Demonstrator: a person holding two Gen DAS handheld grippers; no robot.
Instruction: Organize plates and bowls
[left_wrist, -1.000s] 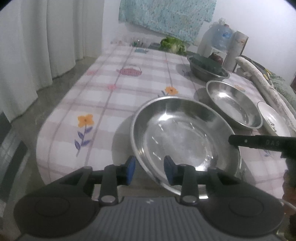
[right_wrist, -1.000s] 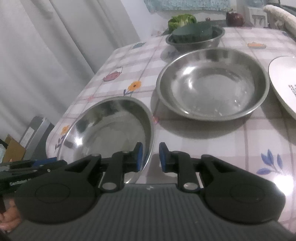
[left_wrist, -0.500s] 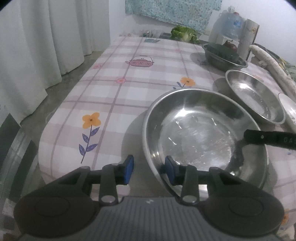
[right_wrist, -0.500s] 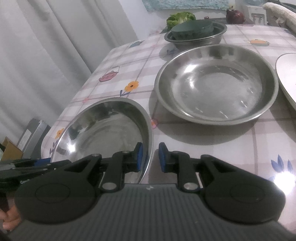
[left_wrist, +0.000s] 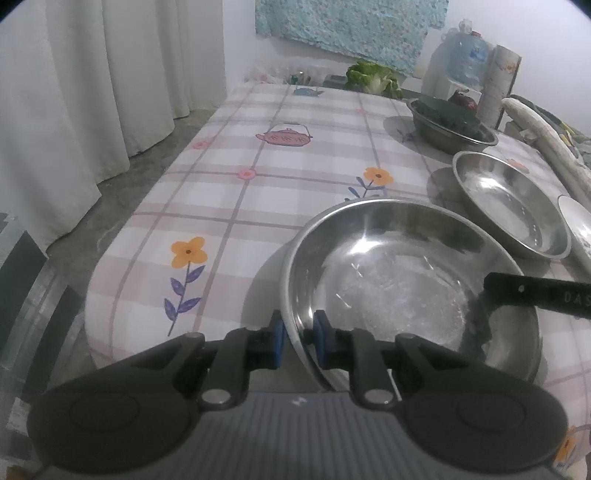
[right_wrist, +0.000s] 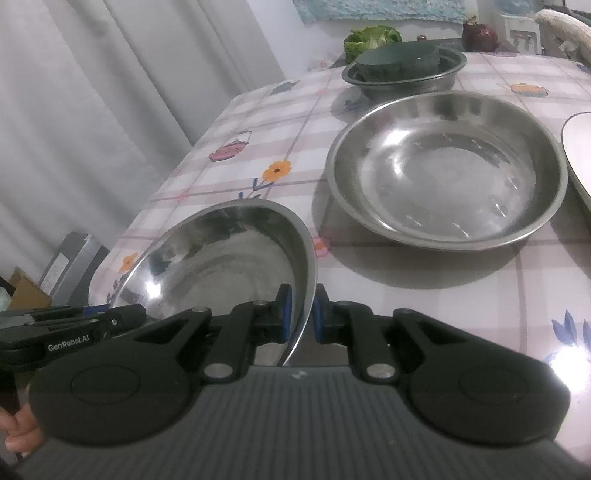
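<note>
The left claw (left_wrist: 298, 339) has just pinched in on the near rim of the steel bowl (left_wrist: 399, 284), matching the right claw (right_wrist: 300, 313), clamped narrow on the opposite rim, so a two-handed lift looks ready. The bowl is shiny, shallow and empty. A second steel bowl (right_wrist: 447, 166) waits ahead and right of the right claw.

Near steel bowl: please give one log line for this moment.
near steel bowl | left gripper: shut on rim | right gripper: shut on rim
</note>
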